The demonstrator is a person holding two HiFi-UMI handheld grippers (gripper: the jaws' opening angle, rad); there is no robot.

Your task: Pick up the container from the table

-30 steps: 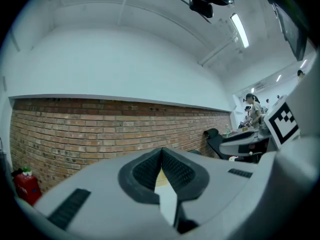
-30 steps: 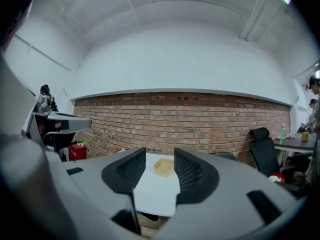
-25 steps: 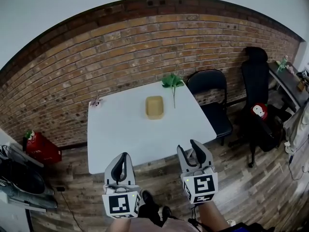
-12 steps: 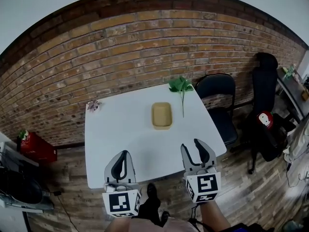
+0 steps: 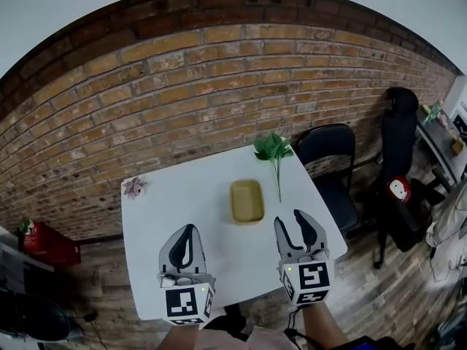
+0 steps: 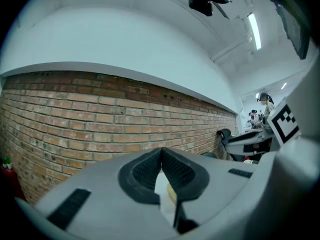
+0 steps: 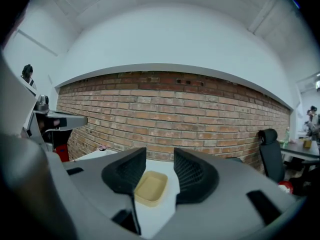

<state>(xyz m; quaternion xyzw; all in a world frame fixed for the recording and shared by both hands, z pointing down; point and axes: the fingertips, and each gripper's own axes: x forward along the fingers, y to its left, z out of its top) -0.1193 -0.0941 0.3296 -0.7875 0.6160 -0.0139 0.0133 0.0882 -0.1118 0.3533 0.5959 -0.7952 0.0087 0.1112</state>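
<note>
Approach step, I judge. My right claw [image 5: 289,220] hangs by the near right corner of the white square table [image 5: 182,203], jaws apart, empty. My left claw [image 5: 185,232] has its jaws together. The shallow tan rectangular plastic container [image 5: 246,201] sits mid-table. Next I should reach forward and straddle its rim.

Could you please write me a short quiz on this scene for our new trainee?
1. True or false: the left hand-held gripper has its jaws together.
2. In the head view, what lies on the table right of the container? A) a green sprig B) a red cup C) a pen
3. Which hand-held gripper is open, and does it hold anything?
Key: 1 true; 2 A; 3 the right hand-held gripper, holding nothing.
</note>
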